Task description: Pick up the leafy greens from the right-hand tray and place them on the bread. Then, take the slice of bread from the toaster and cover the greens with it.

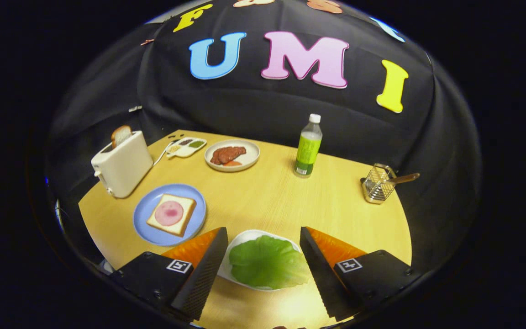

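A green leaf of leafy greens lies on a white tray that sits between my fingers. My gripper is open and hovers over the tray, touching nothing. To the left, beyond my left finger, a blue plate holds a slice of bread topped with a pink round of ham. Farther back on the left stands a white toaster with a slice of toast poking up from its slot.
On the wooden table, a white plate with brown meat and a small condiment tray sit at the back. A green bottle stands behind the greens. A wire holder with a wooden-handled tool is at the far right.
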A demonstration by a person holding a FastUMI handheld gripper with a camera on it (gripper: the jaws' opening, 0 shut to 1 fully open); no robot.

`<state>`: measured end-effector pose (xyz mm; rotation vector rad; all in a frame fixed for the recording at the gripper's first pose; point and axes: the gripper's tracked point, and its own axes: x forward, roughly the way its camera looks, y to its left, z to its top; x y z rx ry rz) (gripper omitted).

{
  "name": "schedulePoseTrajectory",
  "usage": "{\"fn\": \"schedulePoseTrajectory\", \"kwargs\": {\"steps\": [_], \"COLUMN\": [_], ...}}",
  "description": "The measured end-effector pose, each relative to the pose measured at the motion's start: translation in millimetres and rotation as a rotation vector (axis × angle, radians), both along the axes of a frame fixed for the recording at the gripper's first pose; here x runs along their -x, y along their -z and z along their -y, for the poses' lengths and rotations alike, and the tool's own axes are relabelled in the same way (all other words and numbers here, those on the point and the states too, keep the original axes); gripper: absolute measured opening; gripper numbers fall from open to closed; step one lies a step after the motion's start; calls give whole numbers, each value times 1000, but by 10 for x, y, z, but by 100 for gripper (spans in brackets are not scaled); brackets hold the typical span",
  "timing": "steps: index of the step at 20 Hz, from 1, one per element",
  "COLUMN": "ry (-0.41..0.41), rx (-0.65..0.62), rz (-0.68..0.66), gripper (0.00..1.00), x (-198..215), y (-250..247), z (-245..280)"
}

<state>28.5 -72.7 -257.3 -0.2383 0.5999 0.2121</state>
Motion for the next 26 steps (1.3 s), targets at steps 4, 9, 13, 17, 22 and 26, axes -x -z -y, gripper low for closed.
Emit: {"fn": "schedulePoseTrajectory", "kwargs": {"steps": [4,9,13,17,22,26], "ry": [-40,-45,-59,-91,-108,-134], "rx": [30,47,85,77,54,62], "rz": [-94,-181,-234,-238,-309,-308], "gripper": [99,98,99,98,78,41], "x": [0,-20,-12,-14,54,58], "y": [479,902,1141,1184,1244,1236], "z": [93,239,317,248,139,91]}}
